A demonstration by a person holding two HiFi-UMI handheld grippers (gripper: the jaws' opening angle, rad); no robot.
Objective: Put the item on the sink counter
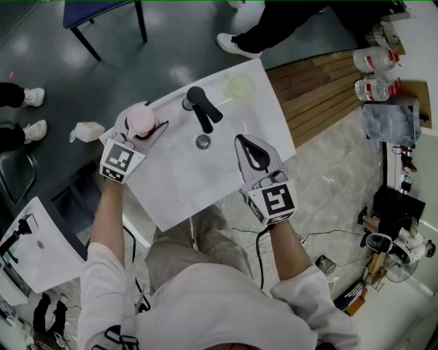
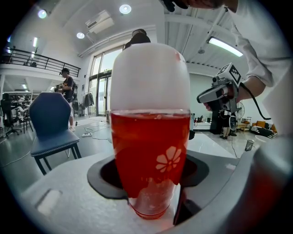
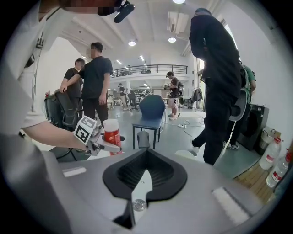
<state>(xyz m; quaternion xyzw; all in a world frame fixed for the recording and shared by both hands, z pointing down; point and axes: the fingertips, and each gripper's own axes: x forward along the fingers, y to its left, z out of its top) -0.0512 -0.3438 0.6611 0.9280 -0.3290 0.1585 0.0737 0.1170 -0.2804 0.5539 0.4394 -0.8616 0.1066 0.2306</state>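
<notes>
A red bottle with a white cap (image 1: 141,118) stands upright at the far left corner of the white sink counter (image 1: 179,188). My left gripper (image 1: 144,124) is shut on it. In the left gripper view the bottle (image 2: 150,137) fills the space between the jaws, a white flower printed on it. My right gripper (image 1: 241,141) hovers over the right side of the basin, shut and empty; its tips (image 3: 144,151) meet. In the right gripper view the bottle (image 3: 111,132) is in the left gripper (image 3: 94,137). The right gripper (image 2: 219,93) shows in the left gripper view.
A black faucet (image 1: 202,106) and a drain (image 1: 203,141) sit mid-sink, a pale round dish (image 1: 241,87) at the far corner. A blue chair (image 1: 102,10), people's shoes, a wooden pallet (image 1: 321,89), water bottles (image 1: 376,58) and a second sink (image 1: 34,246) surround it.
</notes>
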